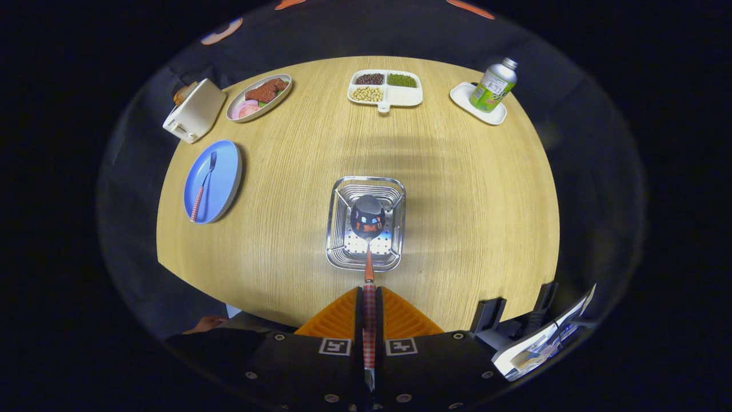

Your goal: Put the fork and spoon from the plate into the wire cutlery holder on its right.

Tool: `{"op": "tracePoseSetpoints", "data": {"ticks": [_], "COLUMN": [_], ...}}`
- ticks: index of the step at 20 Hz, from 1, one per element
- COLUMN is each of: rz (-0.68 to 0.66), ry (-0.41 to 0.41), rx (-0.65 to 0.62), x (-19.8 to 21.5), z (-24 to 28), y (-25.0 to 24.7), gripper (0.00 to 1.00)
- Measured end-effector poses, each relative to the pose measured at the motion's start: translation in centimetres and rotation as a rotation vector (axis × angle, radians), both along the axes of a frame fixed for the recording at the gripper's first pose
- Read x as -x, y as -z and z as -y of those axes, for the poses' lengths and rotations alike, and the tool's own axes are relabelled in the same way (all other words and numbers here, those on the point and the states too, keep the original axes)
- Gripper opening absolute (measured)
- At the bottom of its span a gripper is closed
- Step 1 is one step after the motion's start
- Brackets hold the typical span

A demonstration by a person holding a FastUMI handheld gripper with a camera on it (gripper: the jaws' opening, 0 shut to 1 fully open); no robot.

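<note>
My gripper is shut on the checked handle of the spoon. The spoon points straight ahead of the fingers, and its shiny bowl hangs over the open top of the wire cutlery holder, which stands on the round wooden table just beyond the fingertips. Far to the left of the holder lies the blue plate. The fork, with a matching checked handle, rests along the plate with its tines pointing away from me.
At the table's far side stand a white toaster, an oval dish of food, a divided tray of beans, and a green bottle on a small white tray. Papers and dark stands sit off the table's near right edge.
</note>
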State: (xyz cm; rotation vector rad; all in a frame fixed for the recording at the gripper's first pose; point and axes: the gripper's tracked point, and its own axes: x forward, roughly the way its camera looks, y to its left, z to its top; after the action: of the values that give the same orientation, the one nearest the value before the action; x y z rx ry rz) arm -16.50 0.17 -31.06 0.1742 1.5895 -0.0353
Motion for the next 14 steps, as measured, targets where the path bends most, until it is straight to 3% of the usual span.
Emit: {"op": "tracePoseSetpoints", "data": {"ticks": [10,14], "rz": [-0.021,0.122], "ry": [0.019,0.032], "rx": [-0.064,-0.063], "x": [-2.3,-5.5], "z": [0.4,0.8], "y": [0.6,-0.7], "gripper": [0.12,0.12]}}
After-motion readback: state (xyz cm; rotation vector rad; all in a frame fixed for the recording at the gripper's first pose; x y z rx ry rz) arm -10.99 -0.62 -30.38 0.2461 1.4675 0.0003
